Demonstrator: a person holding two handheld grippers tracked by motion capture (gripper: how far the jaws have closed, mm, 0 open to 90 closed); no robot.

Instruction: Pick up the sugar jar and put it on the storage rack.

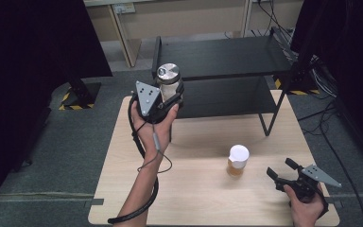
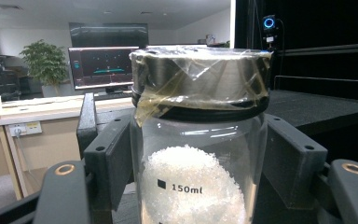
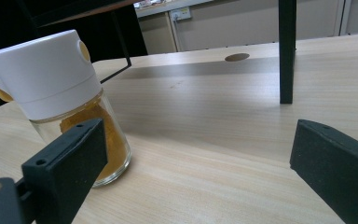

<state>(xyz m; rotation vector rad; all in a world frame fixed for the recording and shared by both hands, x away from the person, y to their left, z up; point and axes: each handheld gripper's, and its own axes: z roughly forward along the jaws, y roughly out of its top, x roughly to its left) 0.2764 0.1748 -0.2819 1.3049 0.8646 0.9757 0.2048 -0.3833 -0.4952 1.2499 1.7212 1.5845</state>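
Observation:
My left gripper (image 1: 170, 94) is shut on a clear glass jar (image 1: 168, 81) with a taped metal lid, held up in the air near the black shelf's left end. In the left gripper view the jar (image 2: 198, 154) sits upright between both jaws, holds white crystals and reads 150ml. A small glass jar of orange powder with a white cap (image 1: 237, 161) stands on the wooden table (image 1: 123, 189). My right gripper (image 1: 280, 169) rests open at the table's front right, pointing toward that jar. The powder jar (image 3: 60, 98) stands just beyond its left jaw, not between the jaws.
A black two-level shelf (image 1: 227, 56) stands at the table's back, with a thin leg (image 1: 267, 127) coming down onto the wood. That leg (image 3: 286, 51) rises ahead of my right gripper. Cables trail from both grippers.

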